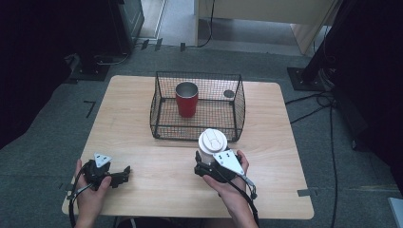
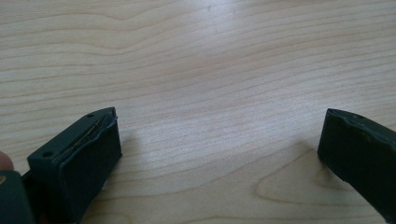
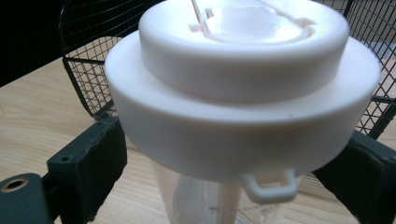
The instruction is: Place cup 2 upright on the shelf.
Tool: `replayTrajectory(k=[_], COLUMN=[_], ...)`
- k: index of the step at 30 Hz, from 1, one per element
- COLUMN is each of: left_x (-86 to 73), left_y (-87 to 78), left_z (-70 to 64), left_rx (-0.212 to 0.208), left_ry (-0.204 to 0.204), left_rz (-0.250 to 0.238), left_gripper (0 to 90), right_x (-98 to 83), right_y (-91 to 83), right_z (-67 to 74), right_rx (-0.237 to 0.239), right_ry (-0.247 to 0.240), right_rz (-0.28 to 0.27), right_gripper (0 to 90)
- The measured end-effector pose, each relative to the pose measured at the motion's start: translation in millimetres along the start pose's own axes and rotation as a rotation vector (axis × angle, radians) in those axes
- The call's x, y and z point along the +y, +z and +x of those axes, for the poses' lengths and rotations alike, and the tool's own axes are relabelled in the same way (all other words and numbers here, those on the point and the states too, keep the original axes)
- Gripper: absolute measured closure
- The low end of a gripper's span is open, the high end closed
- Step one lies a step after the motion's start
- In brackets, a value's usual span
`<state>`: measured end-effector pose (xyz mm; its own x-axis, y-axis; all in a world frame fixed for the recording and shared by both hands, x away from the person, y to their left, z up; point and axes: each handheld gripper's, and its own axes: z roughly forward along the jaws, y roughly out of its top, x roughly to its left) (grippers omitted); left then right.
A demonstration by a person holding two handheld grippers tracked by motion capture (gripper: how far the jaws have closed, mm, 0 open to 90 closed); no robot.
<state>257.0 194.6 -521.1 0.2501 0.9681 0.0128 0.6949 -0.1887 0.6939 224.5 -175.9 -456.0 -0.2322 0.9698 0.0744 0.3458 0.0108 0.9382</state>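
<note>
A clear cup with a white lid [image 1: 212, 140] stands upright on the wooden table [image 1: 128, 102], just in front of a black wire basket [image 1: 161, 130]. My right gripper [image 1: 205, 160] is shut on the cup's clear body below the lid. The right gripper view has the white lid [image 3: 243, 84] close up, with a black jaw on each side of the cup under it. A red tumbler [image 1: 186, 99] stands upright inside the basket. Near the table's front left corner my left gripper [image 1: 124, 173] rests open; its jaws [image 2: 219, 144] stand wide apart over bare wood.
A small dark round object [image 1: 229, 94] lies at the basket's back right. The basket's mesh [image 3: 86, 70] rises right behind the held cup. Cables [image 1: 309, 102] run across the grey floor to the right, and dark stands flank the table.
</note>
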Motion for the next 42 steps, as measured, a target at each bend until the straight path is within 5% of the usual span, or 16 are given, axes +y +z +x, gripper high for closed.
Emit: replayTrajectory(k=[20,42], left_x=[0.0,0.0], left_y=[-0.1,-0.1], left_z=[0.1,0.1], left_rx=[0.000,0.000], left_ry=[0.002,0.000], left_rz=[0.001,0.000], left_gripper=[0.0,0.0], right_x=[-4.0,-2.8], right_y=[14.9,8.3], right_z=[1.3,9.2], right_rx=[-0.049,-0.005], right_ry=[0.007,-0.015], right_rz=[-0.033,-0.099], right_gripper=[14.7,15.8])
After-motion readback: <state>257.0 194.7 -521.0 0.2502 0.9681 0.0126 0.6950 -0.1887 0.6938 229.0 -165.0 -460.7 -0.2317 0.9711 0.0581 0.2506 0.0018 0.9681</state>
